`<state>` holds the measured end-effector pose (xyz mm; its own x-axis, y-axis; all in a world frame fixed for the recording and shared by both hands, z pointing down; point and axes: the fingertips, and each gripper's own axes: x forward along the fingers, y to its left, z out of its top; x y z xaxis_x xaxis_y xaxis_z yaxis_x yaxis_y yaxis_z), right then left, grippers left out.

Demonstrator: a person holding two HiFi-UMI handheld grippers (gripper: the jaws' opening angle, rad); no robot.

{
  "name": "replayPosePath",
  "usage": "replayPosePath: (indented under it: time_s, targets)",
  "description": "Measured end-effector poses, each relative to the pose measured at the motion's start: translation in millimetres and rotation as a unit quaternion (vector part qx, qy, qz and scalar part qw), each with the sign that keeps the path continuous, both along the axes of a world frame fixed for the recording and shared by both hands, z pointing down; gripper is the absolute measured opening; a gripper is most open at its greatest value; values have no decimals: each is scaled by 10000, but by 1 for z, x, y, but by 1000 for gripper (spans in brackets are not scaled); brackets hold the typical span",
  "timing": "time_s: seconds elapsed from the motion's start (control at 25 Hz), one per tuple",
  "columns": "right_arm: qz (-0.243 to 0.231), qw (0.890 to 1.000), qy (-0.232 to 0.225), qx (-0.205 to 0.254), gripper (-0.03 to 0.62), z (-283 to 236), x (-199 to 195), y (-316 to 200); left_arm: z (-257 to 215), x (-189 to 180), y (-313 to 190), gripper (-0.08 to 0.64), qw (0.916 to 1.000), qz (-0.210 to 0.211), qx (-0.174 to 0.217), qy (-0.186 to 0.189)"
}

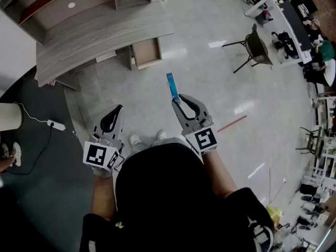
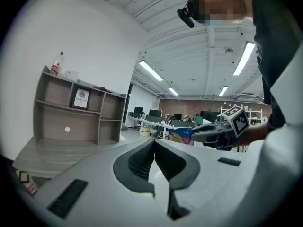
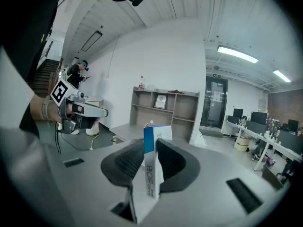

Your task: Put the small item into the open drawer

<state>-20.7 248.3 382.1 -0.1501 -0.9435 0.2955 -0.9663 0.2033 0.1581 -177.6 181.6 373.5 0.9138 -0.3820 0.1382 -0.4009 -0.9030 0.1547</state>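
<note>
Between right gripper (image 1: pixel 180 98) pads I have the small blue-and-white box (image 1: pixel 171 85) clamped, its long end poking ahead so it can go in first. Target open drawer (image 1: pixel 146 52) sits under the desk (image 1: pixel 105 35) front edge, well apart. Left gripper (image 1: pixel 118 109) is closed on nothing, just parked.

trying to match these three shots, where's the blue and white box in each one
head view: centre, the box sticks forward from the right tool.
left gripper view: right of centre, the colourful patch at that tool's tip is likely the box.
right gripper view: dead centre, upright and clamped between the jaws.
shared landmark: the wooden shelf unit, top left, left, centre background.
</note>
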Motion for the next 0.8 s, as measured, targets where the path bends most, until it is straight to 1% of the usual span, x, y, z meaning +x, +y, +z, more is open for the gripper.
replayPosePath:
  time_s: [0.16, 0.36, 0.64, 0.8]
  targets:
    - [90, 9999, -69, 118, 101, -7, 22, 14, -8, 21, 15, 5, 10000, 22, 77, -36]
    - [128, 9997, -102, 164, 101, -6, 43, 32, -5, 40, 28, 5, 10000, 2, 8, -31]
    - [204, 9991, -191, 311, 101, -8, 76, 55, -3, 75, 47, 5, 9998, 79, 38, -162]
    - [235, 9985, -309, 392, 101, -6, 99, 72, -2, 103, 61, 5, 9999, 111, -59, -80]
